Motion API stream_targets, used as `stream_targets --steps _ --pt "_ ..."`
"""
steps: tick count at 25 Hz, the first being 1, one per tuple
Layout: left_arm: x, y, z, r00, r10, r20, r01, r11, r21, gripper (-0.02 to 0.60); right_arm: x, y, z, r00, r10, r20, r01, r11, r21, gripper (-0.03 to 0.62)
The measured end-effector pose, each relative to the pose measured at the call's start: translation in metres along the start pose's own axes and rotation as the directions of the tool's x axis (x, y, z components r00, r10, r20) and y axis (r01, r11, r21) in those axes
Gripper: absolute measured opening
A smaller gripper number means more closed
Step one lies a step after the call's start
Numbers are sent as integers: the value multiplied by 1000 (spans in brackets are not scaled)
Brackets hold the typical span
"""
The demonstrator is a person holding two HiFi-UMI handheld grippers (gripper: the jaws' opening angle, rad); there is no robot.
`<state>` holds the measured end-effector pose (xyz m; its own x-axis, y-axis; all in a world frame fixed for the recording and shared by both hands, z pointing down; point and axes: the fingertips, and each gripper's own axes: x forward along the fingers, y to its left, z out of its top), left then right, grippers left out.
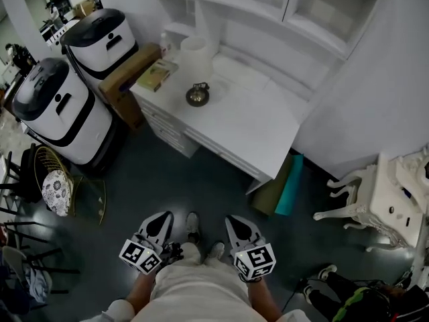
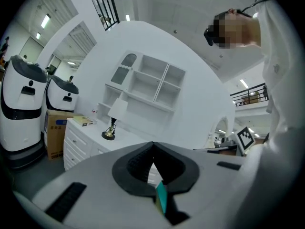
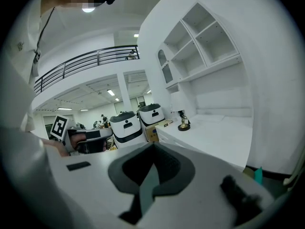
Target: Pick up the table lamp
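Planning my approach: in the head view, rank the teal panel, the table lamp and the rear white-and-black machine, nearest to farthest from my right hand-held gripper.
1. Flat teal panel, leaning at the right end of the white desk.
2. White-shaded, brass-based table lamp, on the desk's left part.
3. Rear white-and-black rounded machine, beyond the desk's left end.

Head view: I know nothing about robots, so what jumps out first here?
The white desk fills the middle, with a table lamp standing near its far left end. Two bulky white-and-black machines stand on the floor at the left, and at the bottom edge the left gripper and right gripper point toward the desk, jaws together.
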<state>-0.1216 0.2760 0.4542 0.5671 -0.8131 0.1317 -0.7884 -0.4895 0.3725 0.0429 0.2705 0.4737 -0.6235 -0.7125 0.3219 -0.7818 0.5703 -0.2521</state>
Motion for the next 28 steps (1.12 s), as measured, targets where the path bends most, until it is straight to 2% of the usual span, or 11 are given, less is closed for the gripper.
stream_targets --steps 7,11,14,22,28 --pt "66 27 31 988 -154 -17 155 988 22 8 53 -22 41 998 -68 4 69 997 -31 11" --pt "90 53 52 981 -194 -9 194 979 55 8 87 -23 68 995 -101 15 102 993 -61 11" --pt "102 72 61 974 -226 -35 228 970 88 8 112 -21 77 993 -116 14 116 992 -54 11" --pt "119 120 67 965 -248 -81 255 963 87 8 158 -4 75 992 -126 -31 124 991 -52 11" --pt "141 135 58 962 -251 -109 258 964 61 8 169 -28 70 983 -175 -61 172 984 -52 12"
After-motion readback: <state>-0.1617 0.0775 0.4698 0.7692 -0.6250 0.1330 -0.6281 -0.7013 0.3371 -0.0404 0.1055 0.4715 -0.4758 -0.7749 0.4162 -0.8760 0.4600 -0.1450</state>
